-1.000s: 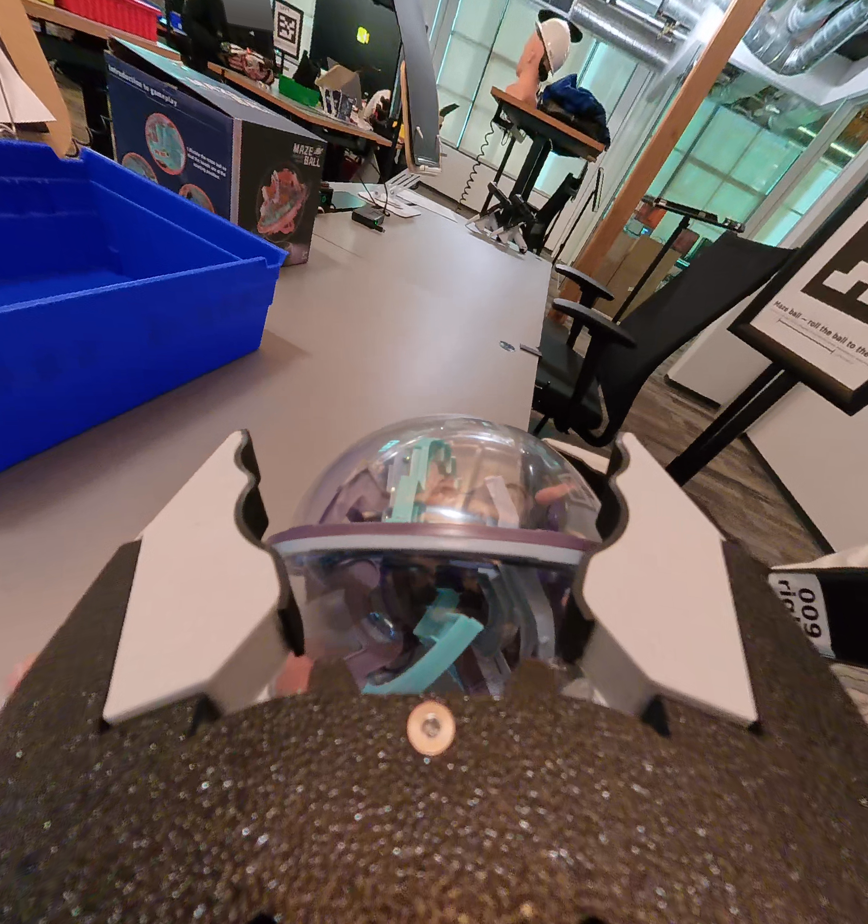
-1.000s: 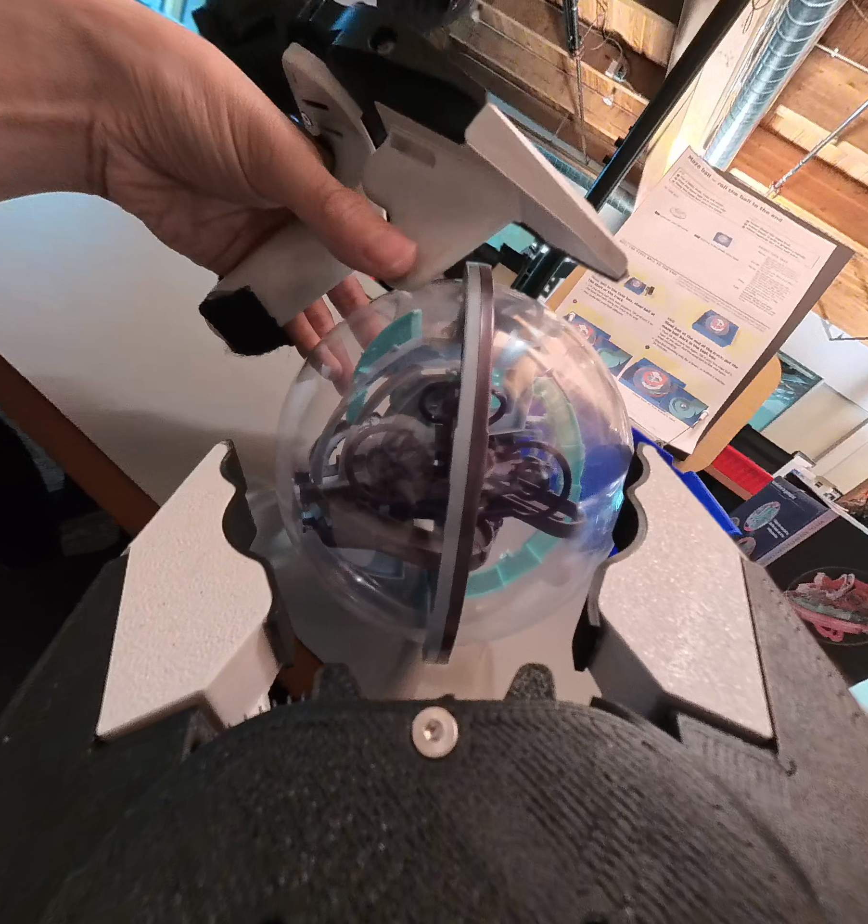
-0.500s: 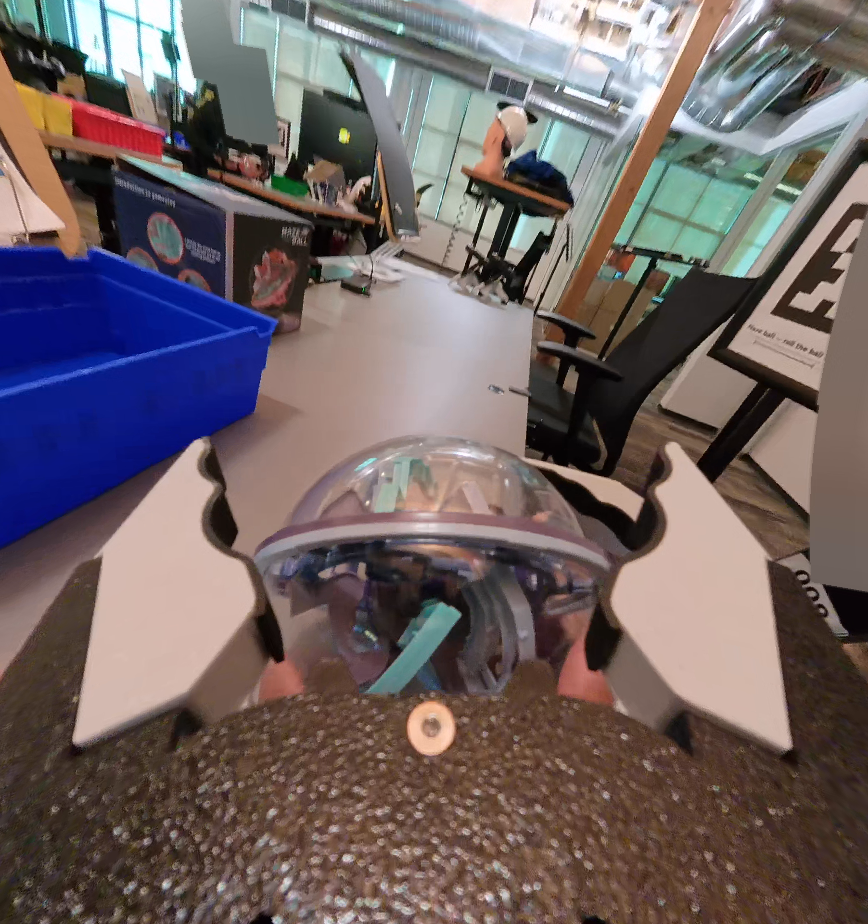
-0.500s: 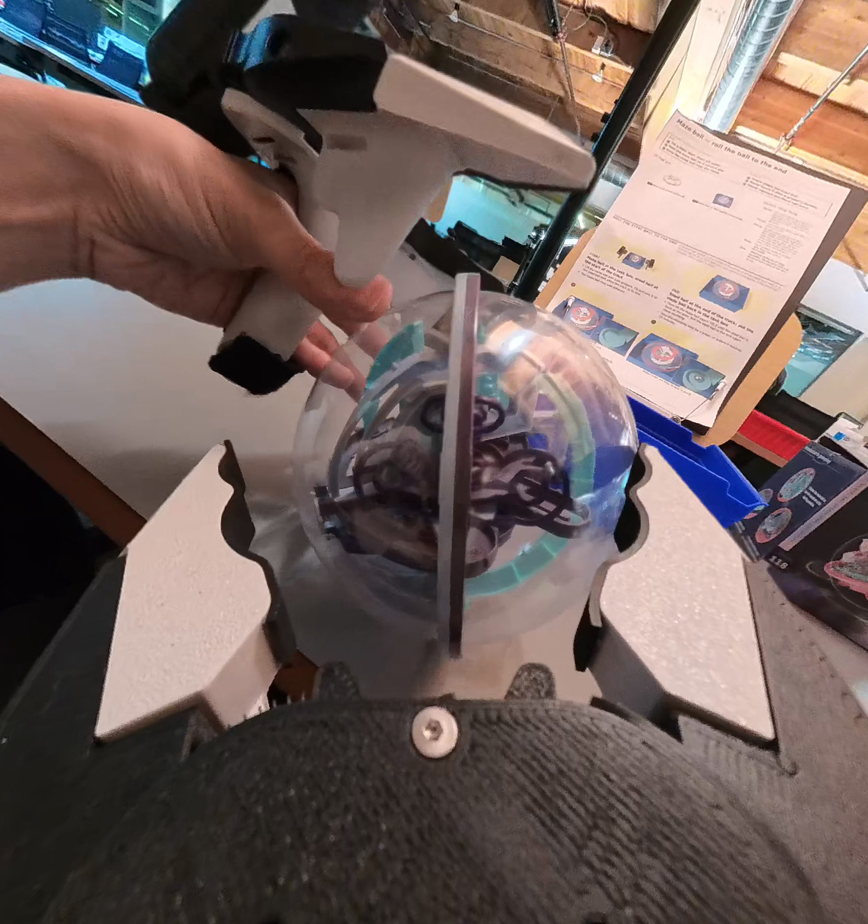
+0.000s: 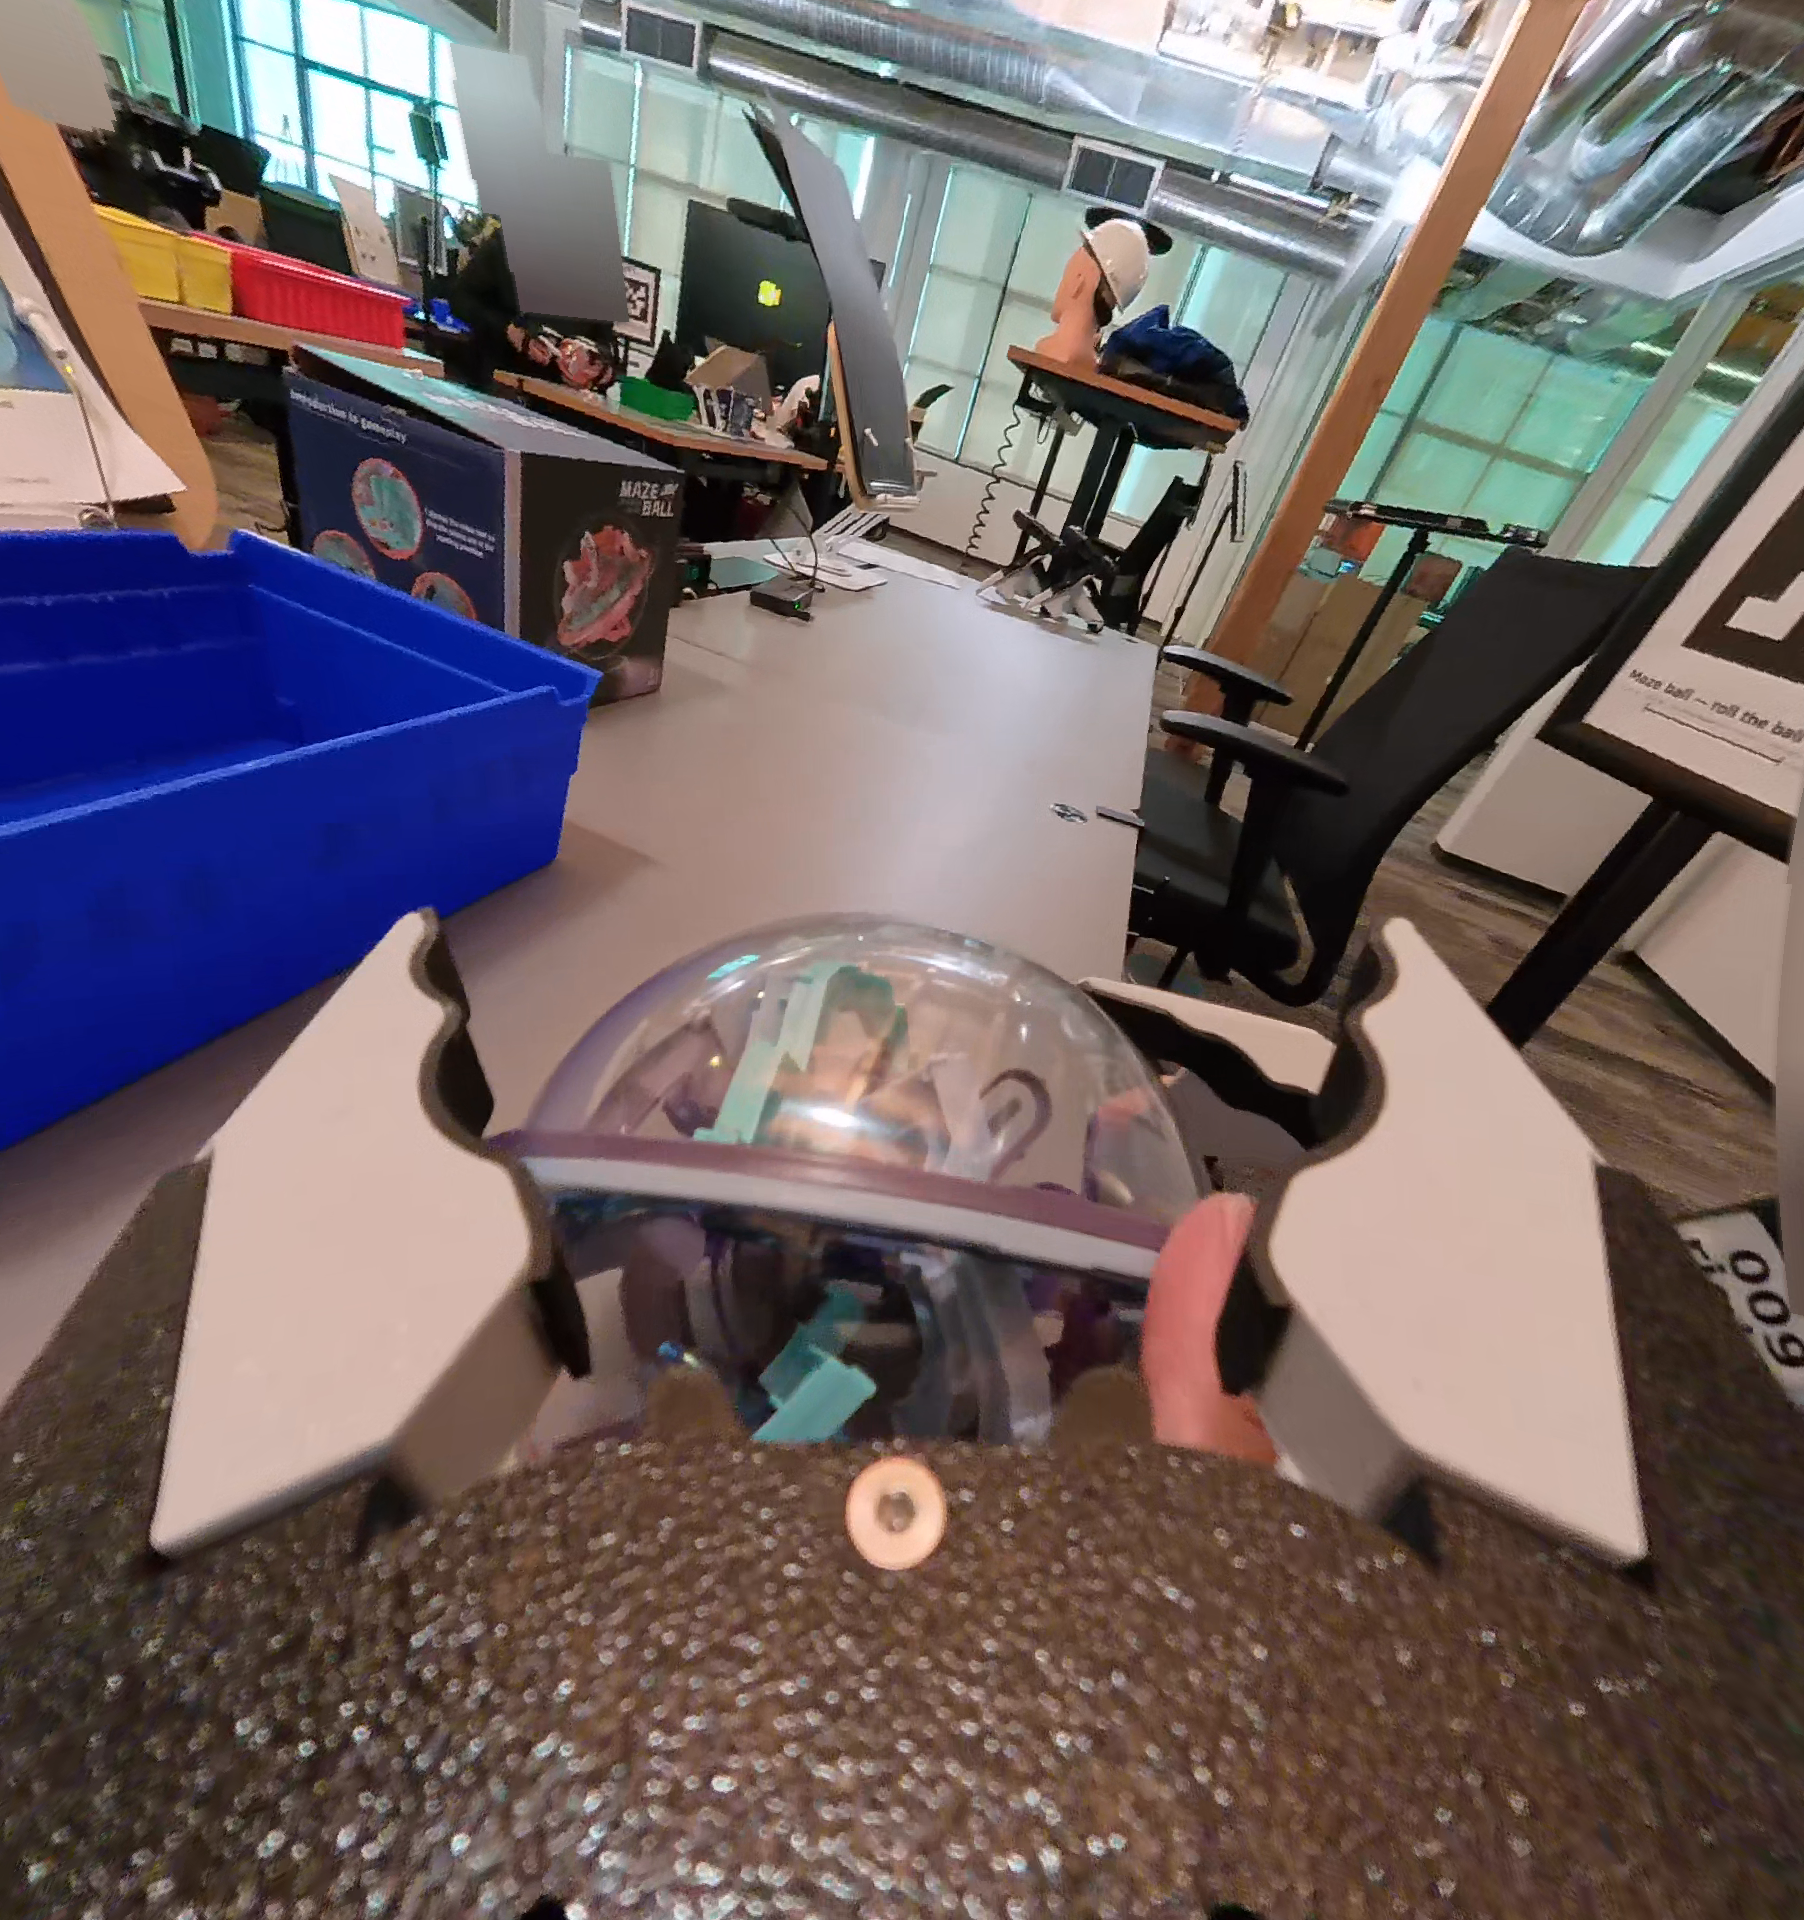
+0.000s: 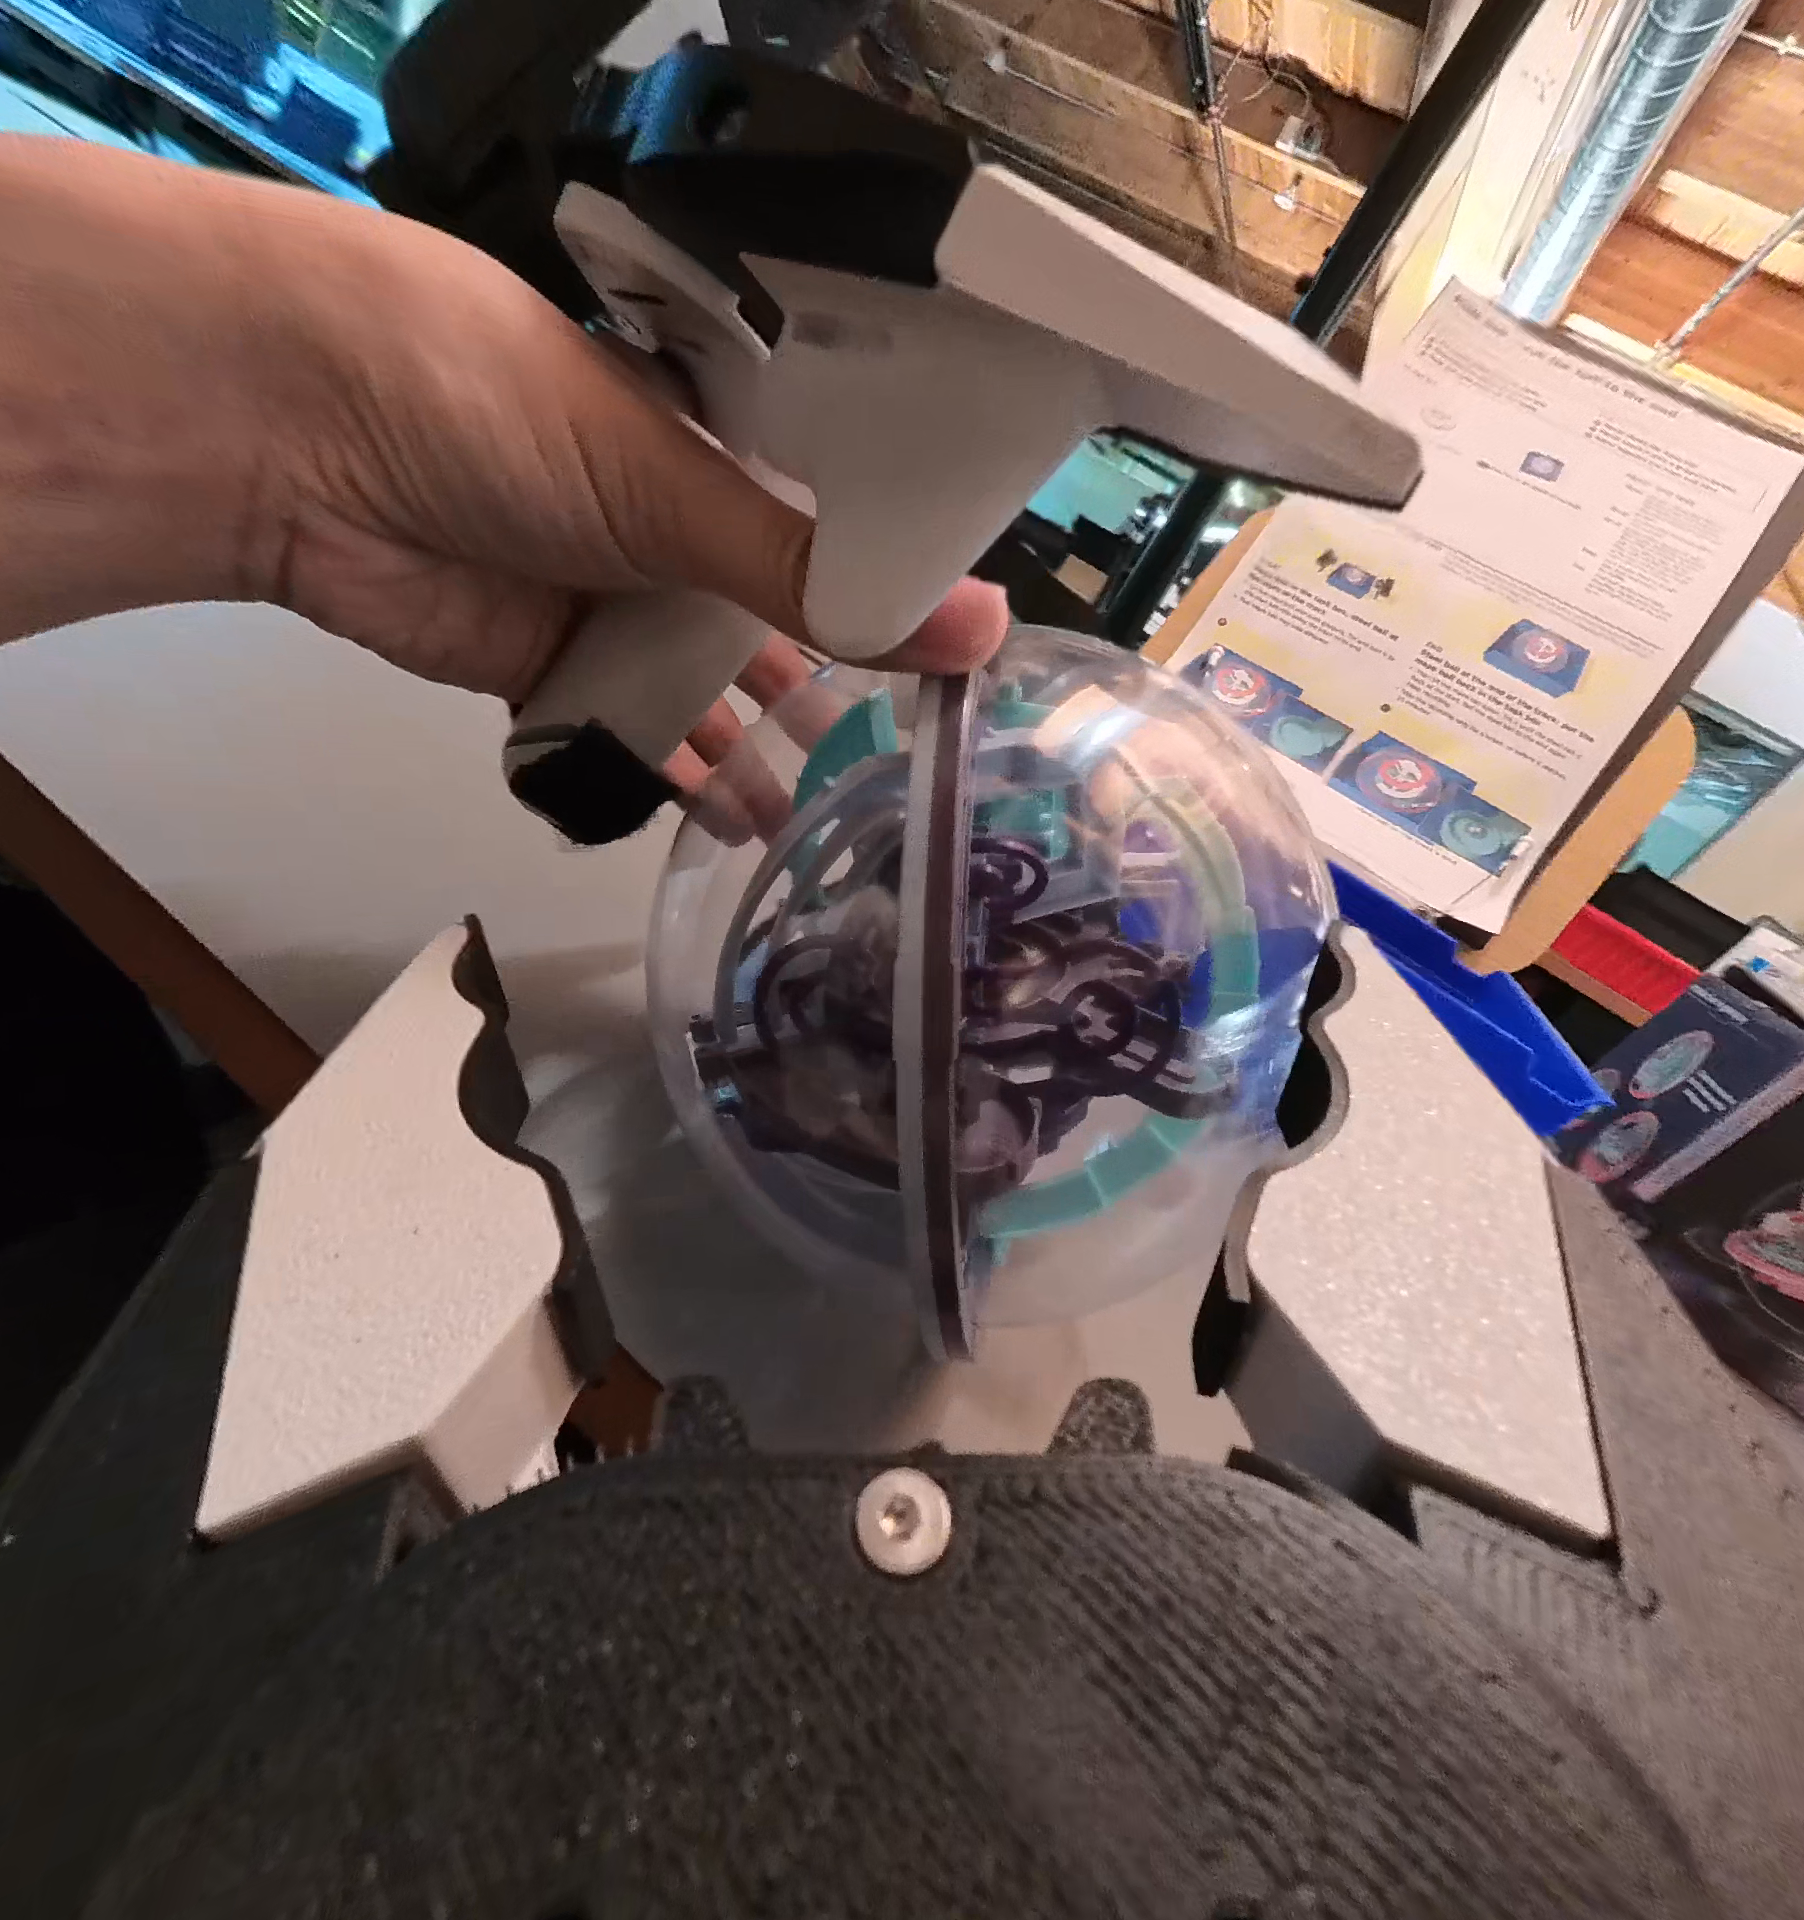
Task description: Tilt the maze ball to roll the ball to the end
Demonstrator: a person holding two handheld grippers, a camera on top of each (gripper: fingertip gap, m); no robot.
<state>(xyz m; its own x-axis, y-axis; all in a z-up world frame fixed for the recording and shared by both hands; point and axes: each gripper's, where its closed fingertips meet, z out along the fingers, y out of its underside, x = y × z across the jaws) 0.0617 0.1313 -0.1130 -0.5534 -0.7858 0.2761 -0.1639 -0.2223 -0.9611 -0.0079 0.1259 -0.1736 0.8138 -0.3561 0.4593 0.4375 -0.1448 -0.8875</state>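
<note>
Jaws wide — maze ball (image 6: pixel 981 997) between both pairs | right side touching, left gapped

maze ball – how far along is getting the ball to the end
Done: the maze ball is up between the left hand-held gripper and the right hand-held gripper. In hand: tilting, with a fingertip on its rim. Left: the inner ball isn't discernible, so the finish is unconfirmed.

You see the maze ball (image 6: pixel 981 997): clear glossy plastic shell, matt teal and purple tracks inside. Blue bin (image 5: pixel 202 748): smooth plastic. Table (image 5: pixel 856 748): smooth matt grey. Box (image 5: pixel 482 520): printed card.
</note>
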